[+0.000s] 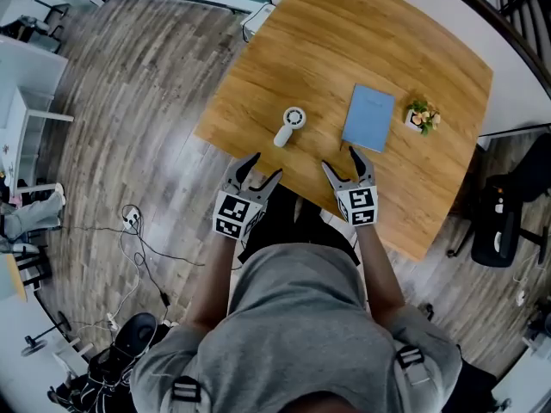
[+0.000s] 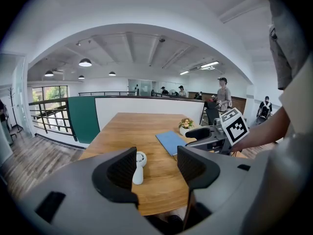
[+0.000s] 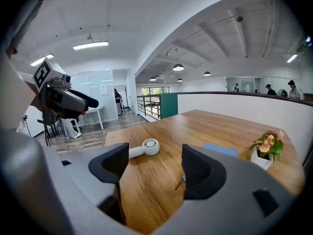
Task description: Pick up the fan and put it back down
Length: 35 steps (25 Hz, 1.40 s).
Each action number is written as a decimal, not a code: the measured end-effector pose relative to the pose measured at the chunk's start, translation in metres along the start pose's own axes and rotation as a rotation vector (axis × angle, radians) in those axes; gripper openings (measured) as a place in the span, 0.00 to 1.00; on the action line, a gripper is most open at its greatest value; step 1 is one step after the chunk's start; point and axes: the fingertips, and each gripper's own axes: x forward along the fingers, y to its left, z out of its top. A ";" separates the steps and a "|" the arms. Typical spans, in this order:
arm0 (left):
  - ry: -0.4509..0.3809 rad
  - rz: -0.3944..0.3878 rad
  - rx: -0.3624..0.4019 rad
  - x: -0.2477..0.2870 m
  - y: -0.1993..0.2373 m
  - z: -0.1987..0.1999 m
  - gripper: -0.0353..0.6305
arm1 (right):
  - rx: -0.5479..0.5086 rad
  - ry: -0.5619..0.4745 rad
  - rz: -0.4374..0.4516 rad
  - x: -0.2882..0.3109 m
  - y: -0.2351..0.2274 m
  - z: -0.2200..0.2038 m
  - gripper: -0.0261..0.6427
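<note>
Step in hand: the reach for the fan (image 1: 290, 126); judging by the scene, nothing has been lifted yet.
Fan: a small white handheld one, lying flat on the table (image 1: 344, 41) near its near-left edge. Its round head (image 1: 294, 117) points away from the person and its handle (image 1: 282, 136) angles back toward them.
Left claw (image 1: 265, 165): jaws wide apart with nothing between them. It hovers at the table's near edge, short of the fan and tilted down.
Right claw (image 1: 341, 159): also wide and empty, beside the left one over the near edge.
Neighbours: a blue notebook (image 1: 368, 118) lies to the fan's right, apart from it. A small potted plant (image 1: 422, 117) stands beyond the notebook. Neither crowds the fan.
Best grip: probably the handle, taken across its narrow width. The round head looks too broad and flat to pinch cleanly.
Approach: the handle end is the nearer one, so either claw could go straight forward and down. First turn the wrist so the jaws straddle the handle rather than run along it.
Watch for: a jaw tip nudging the light fan along the smooth wood before the jaws close. Lower both tips to the table together.
Setting down: bring it down flat and let go only once it rests on the wood.
</note>
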 end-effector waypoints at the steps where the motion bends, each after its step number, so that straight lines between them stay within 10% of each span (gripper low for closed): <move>1: 0.003 -0.006 -0.006 0.007 0.001 -0.002 0.47 | 0.000 0.009 -0.003 0.001 -0.003 -0.003 0.56; 35: 0.193 -0.030 -0.043 0.174 0.065 -0.106 0.47 | 0.003 0.248 0.007 0.060 -0.034 -0.072 0.56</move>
